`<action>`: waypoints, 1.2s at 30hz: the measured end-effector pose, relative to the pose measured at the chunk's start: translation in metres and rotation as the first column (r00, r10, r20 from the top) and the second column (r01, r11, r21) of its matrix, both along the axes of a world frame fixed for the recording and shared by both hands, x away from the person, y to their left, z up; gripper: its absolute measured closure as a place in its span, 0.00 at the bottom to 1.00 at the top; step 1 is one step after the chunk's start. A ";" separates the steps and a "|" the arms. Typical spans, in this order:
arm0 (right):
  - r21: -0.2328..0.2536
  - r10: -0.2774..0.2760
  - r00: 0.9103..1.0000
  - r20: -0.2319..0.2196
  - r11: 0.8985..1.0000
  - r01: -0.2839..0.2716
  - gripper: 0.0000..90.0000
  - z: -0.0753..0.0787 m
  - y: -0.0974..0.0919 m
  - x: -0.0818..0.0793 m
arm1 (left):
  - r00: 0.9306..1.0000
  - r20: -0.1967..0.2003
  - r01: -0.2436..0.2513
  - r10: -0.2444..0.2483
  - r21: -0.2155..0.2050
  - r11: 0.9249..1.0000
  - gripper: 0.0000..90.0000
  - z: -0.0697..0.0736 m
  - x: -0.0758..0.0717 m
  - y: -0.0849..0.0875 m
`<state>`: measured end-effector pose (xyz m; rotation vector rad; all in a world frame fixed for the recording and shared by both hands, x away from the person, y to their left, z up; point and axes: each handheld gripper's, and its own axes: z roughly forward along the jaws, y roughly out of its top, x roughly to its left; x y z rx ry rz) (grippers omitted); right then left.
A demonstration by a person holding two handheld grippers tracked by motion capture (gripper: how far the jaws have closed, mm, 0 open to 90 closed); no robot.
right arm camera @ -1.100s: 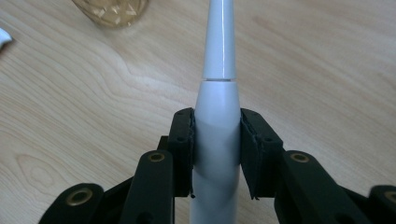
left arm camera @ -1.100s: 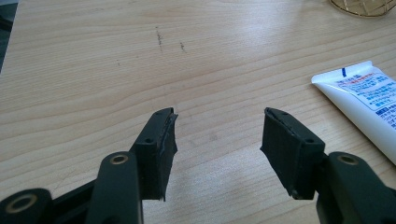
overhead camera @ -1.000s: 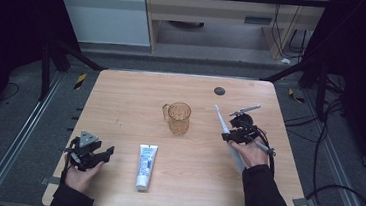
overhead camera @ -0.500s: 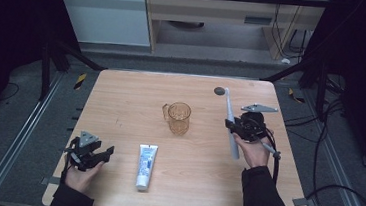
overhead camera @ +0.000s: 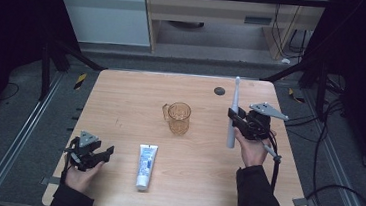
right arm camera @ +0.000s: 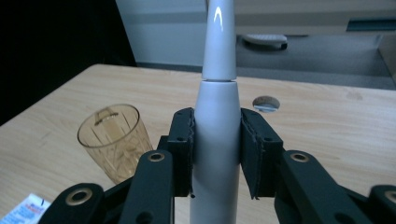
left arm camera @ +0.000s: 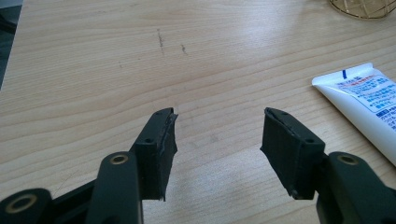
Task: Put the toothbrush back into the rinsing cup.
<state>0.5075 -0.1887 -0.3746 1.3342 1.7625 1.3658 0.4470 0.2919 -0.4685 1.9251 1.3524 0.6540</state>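
Electric toothbrush (right arm camera: pixel 217 135): upright, body clamped between both pads of right gripper (right arm camera: pixel 216 154). Left gripper (left arm camera: pixel 217 149): jaws apart over bare table (left arm camera: pixel 93 70), holding nothing.

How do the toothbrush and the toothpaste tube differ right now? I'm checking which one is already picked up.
The toothbrush stands upright, clamped in the right gripper; the toothpaste tube lies flat on the table, ungripped. The toothbrush is long and slim, the tube shorter and flatter. Both are mostly white.

overhead camera, two close jaw-mounted
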 end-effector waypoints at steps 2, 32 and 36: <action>0.016 -0.009 1.000 0.017 1.000 0.009 0.75 0.001 0.002 -0.001 | 1.000 0.000 0.000 0.000 0.000 1.000 0.49 0.000 0.000 0.000; 0.150 -0.098 0.975 0.198 0.986 0.069 0.75 0.017 0.059 0.017 | 1.000 0.015 -0.010 0.010 0.002 1.000 0.48 0.001 -0.001 0.001; 0.167 -0.101 0.973 0.208 0.984 0.067 0.75 0.018 0.067 0.022 | 1.000 0.017 -0.011 0.011 0.002 1.000 0.48 0.001 -0.001 0.001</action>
